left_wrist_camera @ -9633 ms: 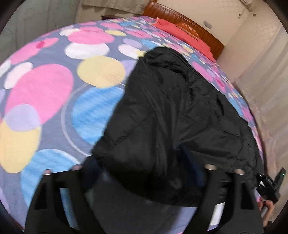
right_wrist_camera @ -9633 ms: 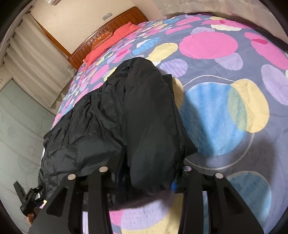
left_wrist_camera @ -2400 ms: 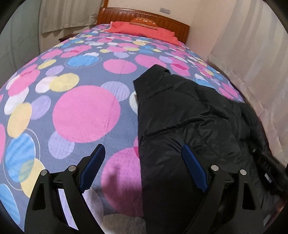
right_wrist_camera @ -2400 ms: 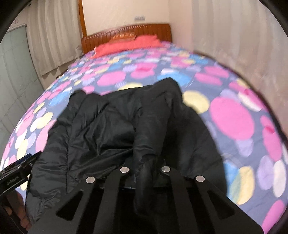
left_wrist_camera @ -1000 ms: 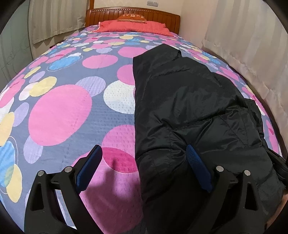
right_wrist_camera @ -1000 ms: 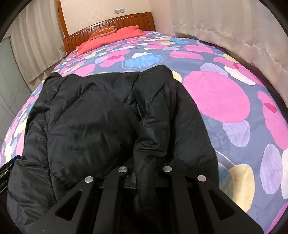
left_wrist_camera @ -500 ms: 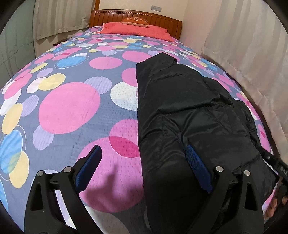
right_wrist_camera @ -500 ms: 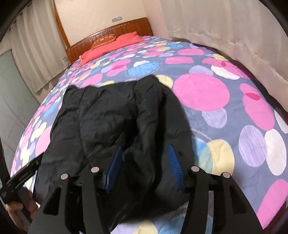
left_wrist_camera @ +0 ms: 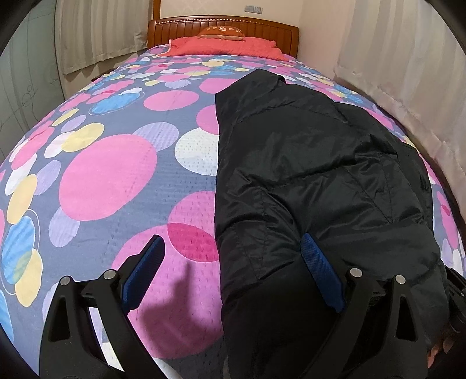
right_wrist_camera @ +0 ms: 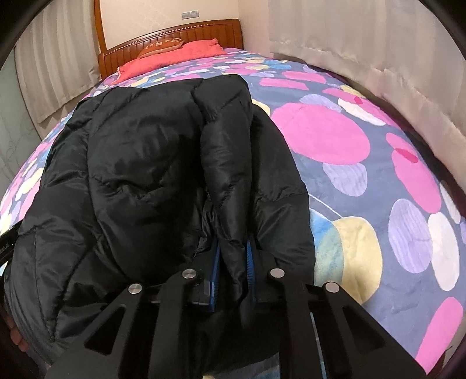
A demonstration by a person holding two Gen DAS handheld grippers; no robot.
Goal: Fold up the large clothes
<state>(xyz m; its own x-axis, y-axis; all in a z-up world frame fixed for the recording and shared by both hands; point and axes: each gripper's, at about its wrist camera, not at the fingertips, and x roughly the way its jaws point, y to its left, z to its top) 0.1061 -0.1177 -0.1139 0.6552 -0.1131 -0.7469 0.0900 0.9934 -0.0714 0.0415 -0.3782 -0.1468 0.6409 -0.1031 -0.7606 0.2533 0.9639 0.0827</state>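
A black puffer jacket [left_wrist_camera: 305, 163] lies lengthwise on the bed, on its right half in the left wrist view. It also fills the left and middle of the right wrist view [right_wrist_camera: 139, 175]. My left gripper [left_wrist_camera: 233, 268] is open over the jacket's near left edge; one blue pad is over the bedspread, the other on the jacket. My right gripper [right_wrist_camera: 232, 262] is shut on a raised fold of the jacket [right_wrist_camera: 224, 186] near its near end.
The bedspread [left_wrist_camera: 107, 177] has pink, blue and yellow circles. A red pillow [left_wrist_camera: 221, 48] and wooden headboard [left_wrist_camera: 221, 26] are at the far end. Curtains [right_wrist_camera: 364, 38] hang along the bed's right side. The other gripper's body shows at the edge [left_wrist_camera: 454, 294].
My right gripper, open half a second ago, has shut on a fold of the jacket. My left gripper stays open and has moved slightly closer to the jacket's edge.
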